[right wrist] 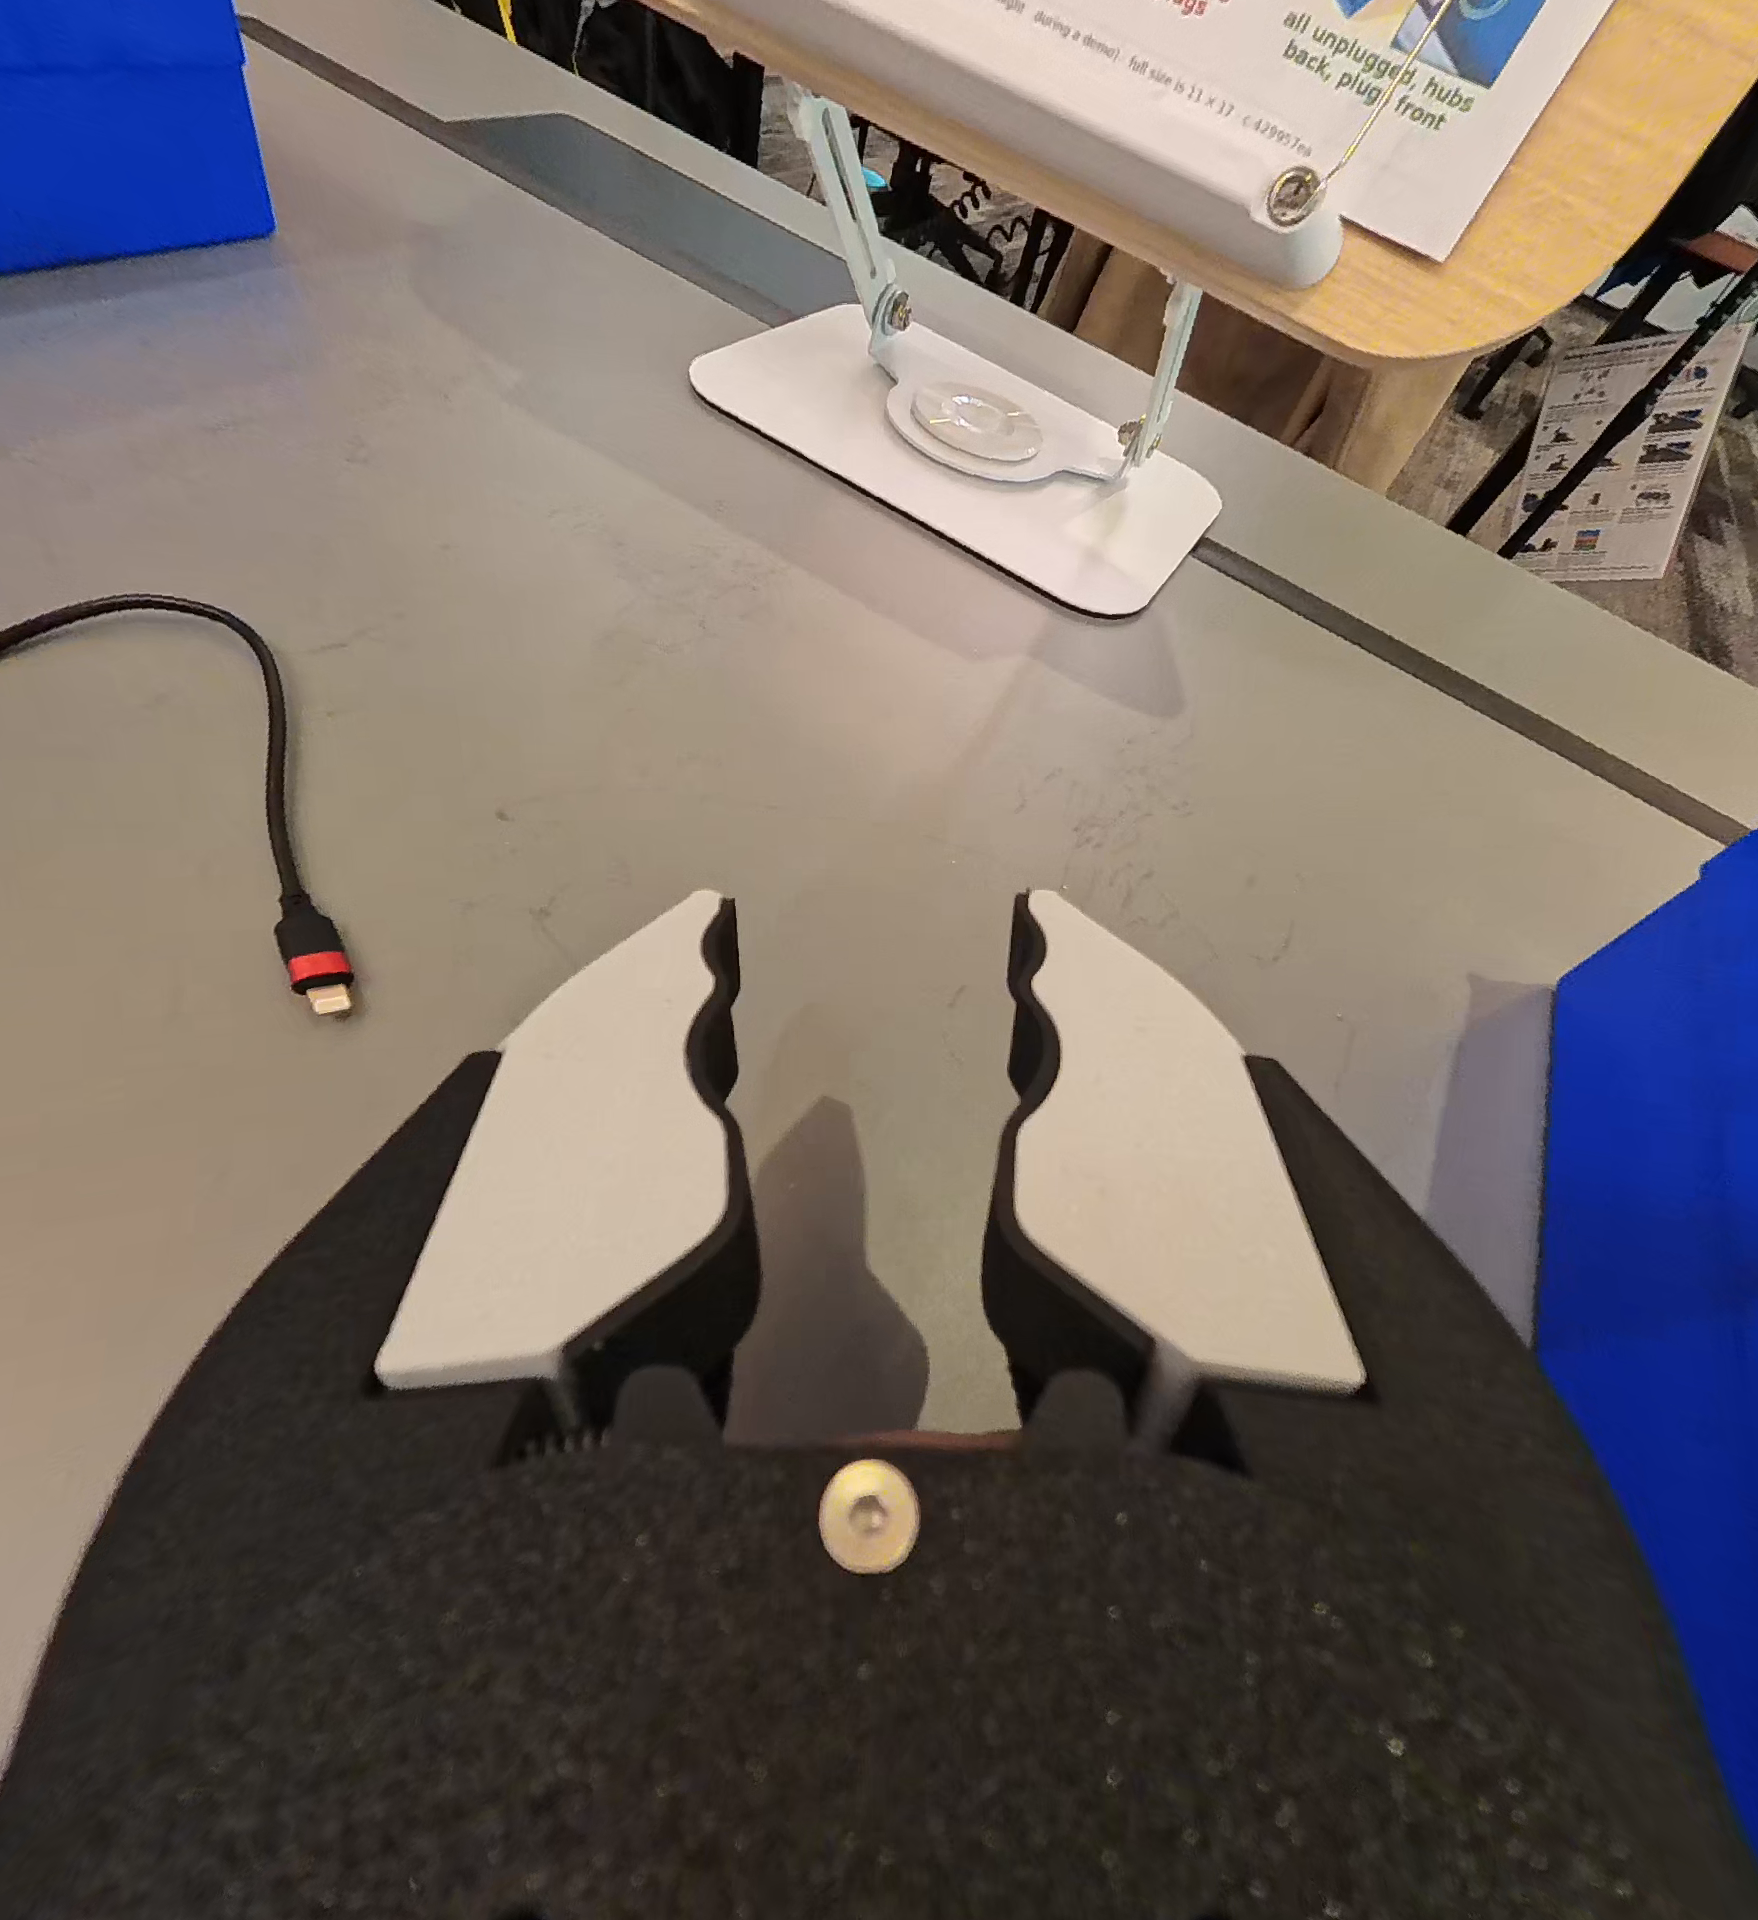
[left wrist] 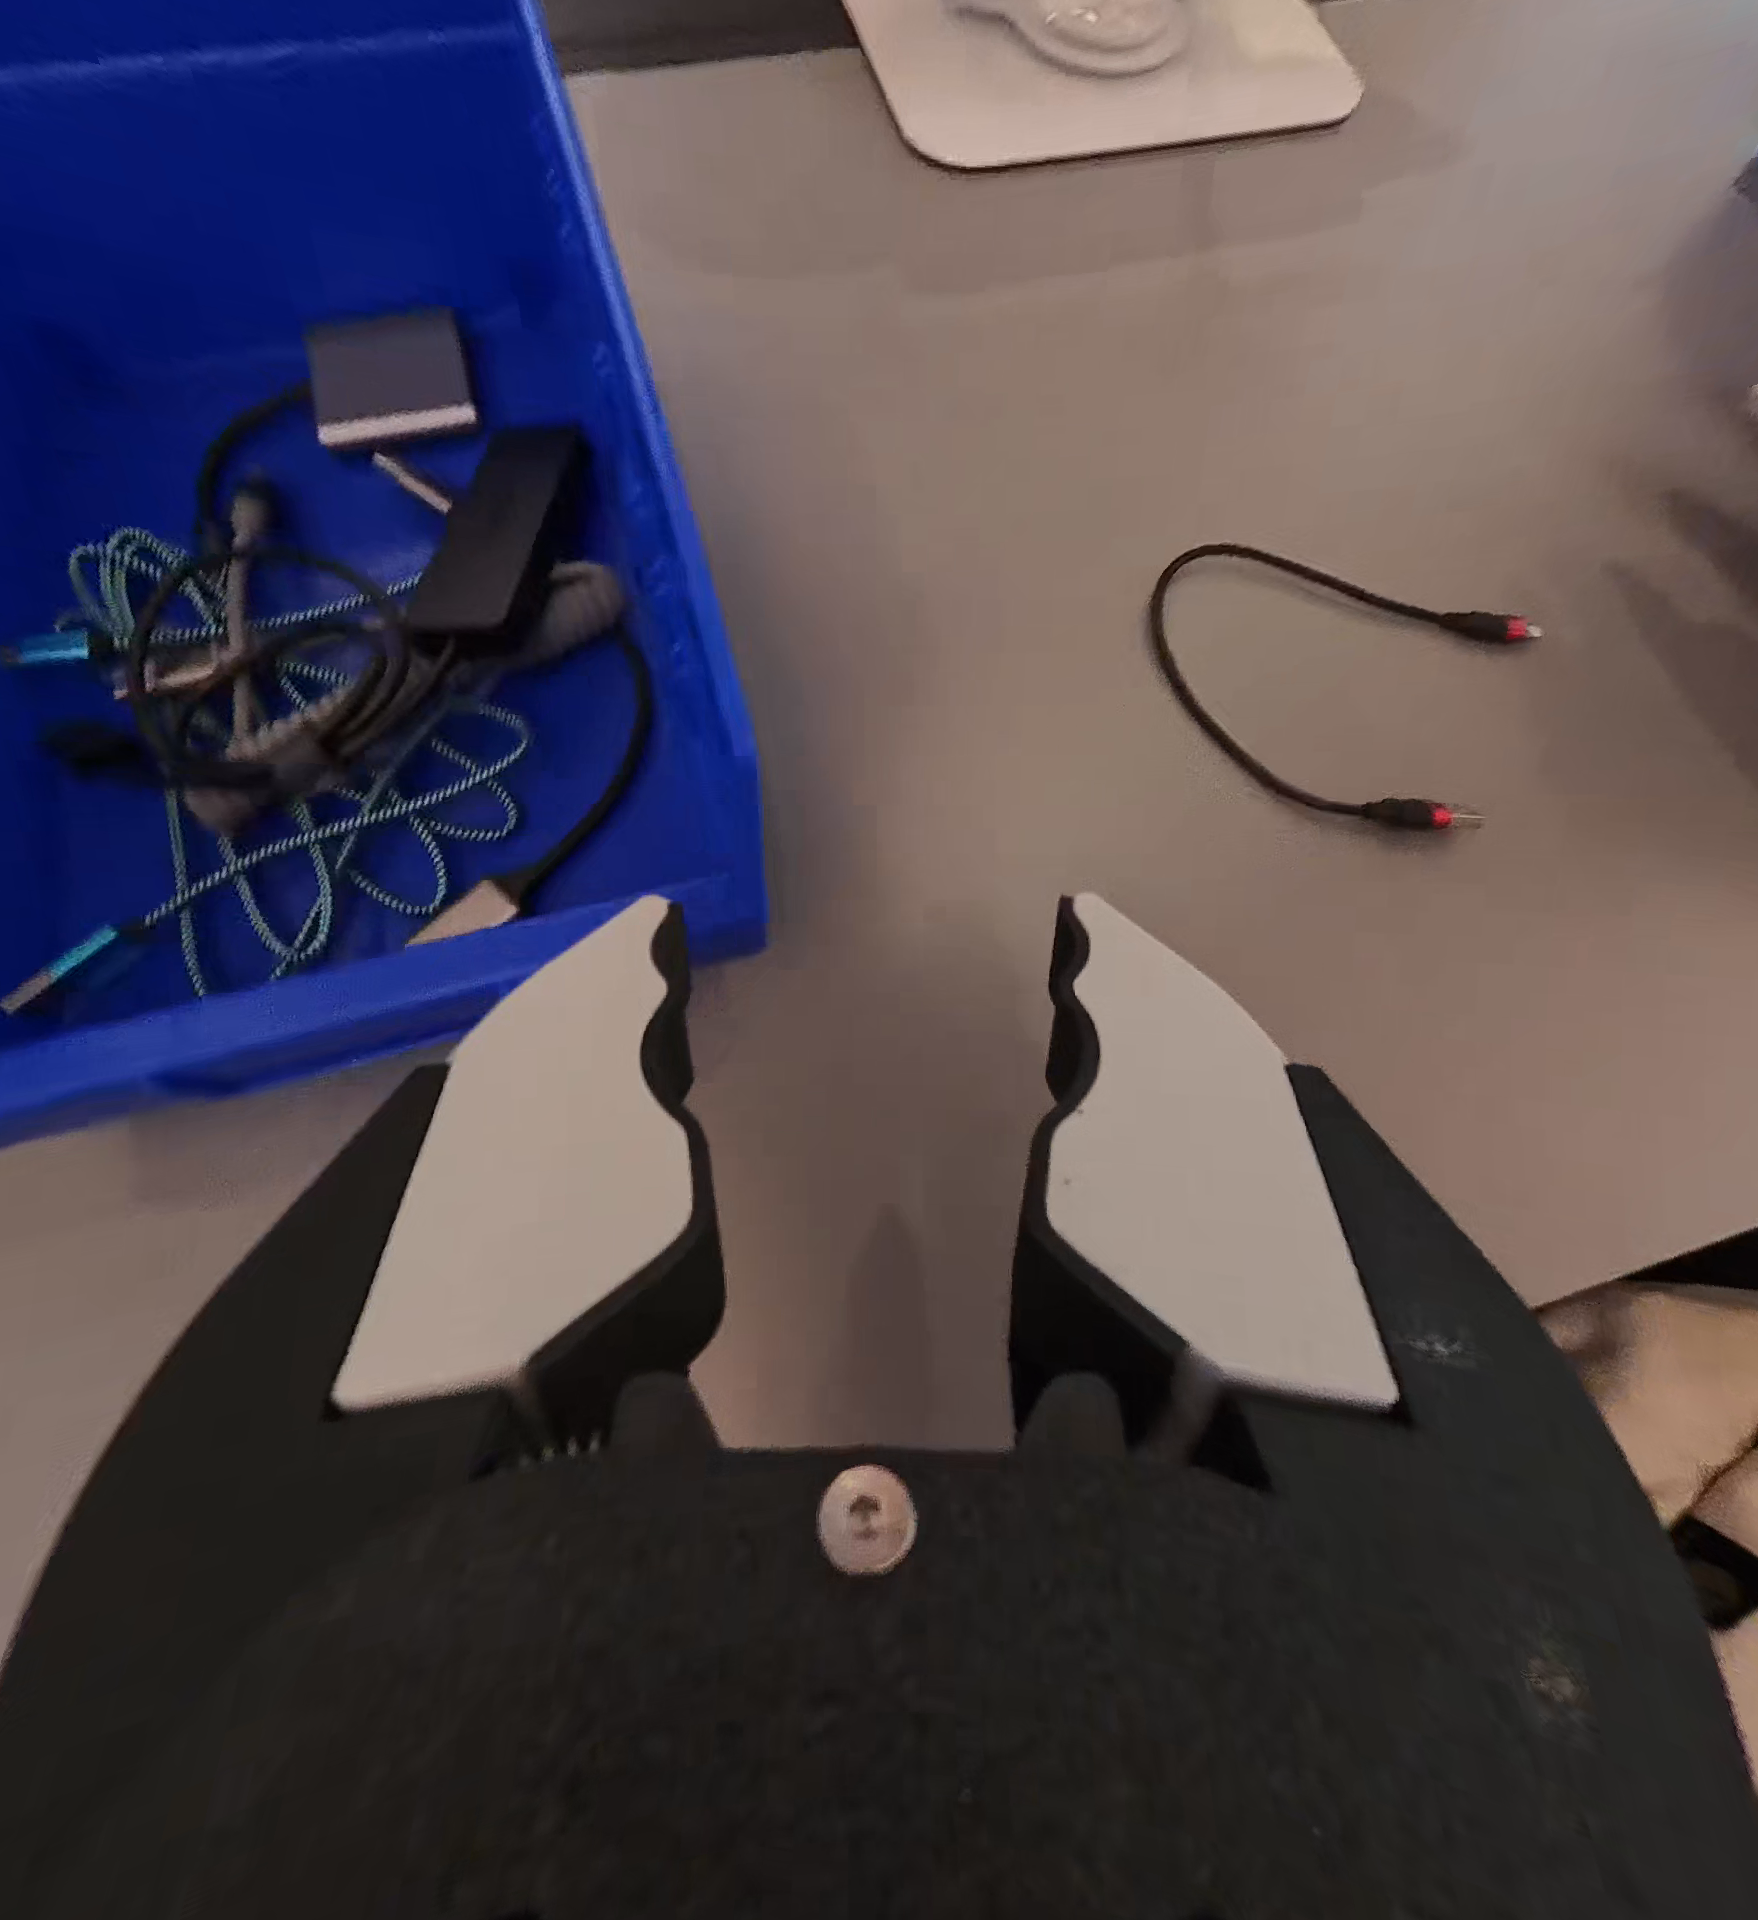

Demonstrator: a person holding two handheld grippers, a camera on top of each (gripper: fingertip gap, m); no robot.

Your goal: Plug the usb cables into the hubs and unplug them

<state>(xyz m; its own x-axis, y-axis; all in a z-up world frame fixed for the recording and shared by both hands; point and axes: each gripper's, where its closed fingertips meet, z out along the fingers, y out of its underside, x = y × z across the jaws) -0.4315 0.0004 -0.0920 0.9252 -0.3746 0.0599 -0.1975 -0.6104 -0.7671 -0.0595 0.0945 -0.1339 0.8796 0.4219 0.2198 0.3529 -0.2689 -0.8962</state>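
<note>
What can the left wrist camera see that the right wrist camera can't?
Only the left wrist view looks inside the blue bin, showing a tangle of cables, a black hub and a grey hub. It also shows both ends of the black cable.

Only the right wrist view shows the tilted board with a paper sheet and the floor beyond the table.

Both show the grey table, the black cable, the white stand base, and each view's own gripper, left and right, open and empty.
</note>
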